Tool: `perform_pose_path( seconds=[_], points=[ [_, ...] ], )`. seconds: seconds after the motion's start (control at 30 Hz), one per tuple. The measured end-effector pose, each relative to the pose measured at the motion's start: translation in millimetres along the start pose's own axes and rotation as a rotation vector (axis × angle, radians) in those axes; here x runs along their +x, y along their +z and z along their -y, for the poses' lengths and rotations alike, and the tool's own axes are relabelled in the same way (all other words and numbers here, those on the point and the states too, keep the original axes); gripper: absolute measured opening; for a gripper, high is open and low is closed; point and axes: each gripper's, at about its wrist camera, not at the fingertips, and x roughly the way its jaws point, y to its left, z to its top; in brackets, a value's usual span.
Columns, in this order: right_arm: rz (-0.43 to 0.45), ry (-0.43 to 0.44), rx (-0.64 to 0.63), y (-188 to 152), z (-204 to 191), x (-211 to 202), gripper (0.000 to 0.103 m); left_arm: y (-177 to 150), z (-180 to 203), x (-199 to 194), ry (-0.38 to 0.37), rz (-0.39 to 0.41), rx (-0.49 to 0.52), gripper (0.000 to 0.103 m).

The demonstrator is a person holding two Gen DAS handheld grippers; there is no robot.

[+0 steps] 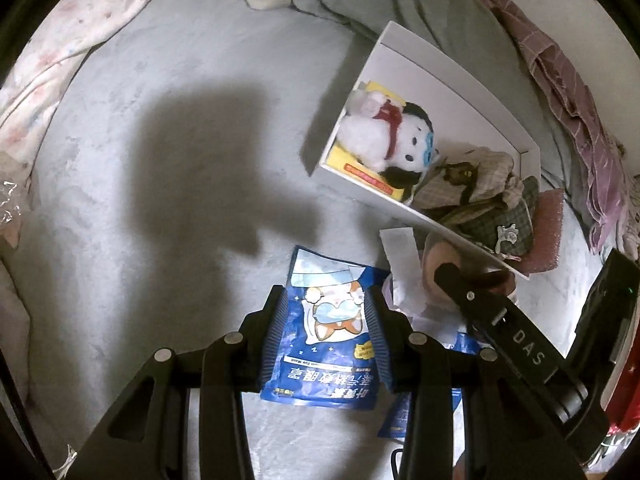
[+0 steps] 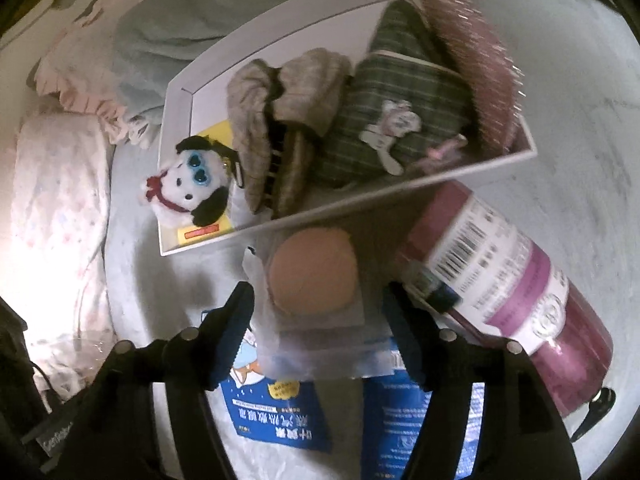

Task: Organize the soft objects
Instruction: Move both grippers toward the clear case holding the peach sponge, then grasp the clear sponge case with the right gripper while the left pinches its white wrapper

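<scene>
Left wrist view: the left hand-held gripper point(image 1: 326, 312) is pinching a blue packet point(image 1: 324, 344) above the bed point(image 1: 160, 160); it risks slipping.

Right wrist view: the right hand-held gripper point(image 2: 320, 316), jaws apart, is straddling a bagged pink sponge point(image 2: 312, 276) beside the white box point(image 2: 176, 120); closing could snag the packet beneath.

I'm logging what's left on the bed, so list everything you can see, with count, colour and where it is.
Box: one, white, open, on the bed.
Plush dog: one, white and black with red scarf, at one end of the box.
Plaid fabric items: at least two, beige and green, in the box.
Pink textured item: one, at the box's far end.
Blue packets: two, on the bed beside the box; one between the left gripper's fingers.
Peach puff in clear bag: one, beside the box.
Purple labelled pack: one, on the bed.
Bedsheet: pale grey.
Left gripper: black, shut on a blue packet.
Right gripper: black, open around the puff bag.
</scene>
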Motion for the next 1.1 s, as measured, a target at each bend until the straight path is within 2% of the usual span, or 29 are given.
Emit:
perform_pose_path(
  seconds=[0.13,0.3,0.37,0.6,0.7,0.8,1.1],
  points=[
    [0.009,-0.047,-0.04,1,-12,8,0.075,1,-5,-1,0.002,-0.001,-0.008,0.038],
    [0.001,-0.14,-0.096,-2,-26,22,0.076,3,-13,1,0.026,-0.009,-0.026,0.038],
    [0.004,-0.152,-0.097,-2,-26,24,0.075,4,-14,2,0.026,-0.012,-0.029,0.038],
    [0.017,-0.06,-0.016,1,-8,12,0.065,2,-10,0,0.019,-0.013,-0.01,0.038],
    [0.016,-0.054,-0.014,1,-5,11,0.062,1,-5,4,-0.004,-0.029,-0.005,0.038],
    [0.011,-0.059,-0.011,1,-5,11,0.059,2,-4,7,-0.042,-0.045,-0.007,0.038],
    [-0.011,0.016,0.083,-4,19,-9,0.058,8,3,20,-0.168,-0.065,-0.035,0.038]
  ],
)
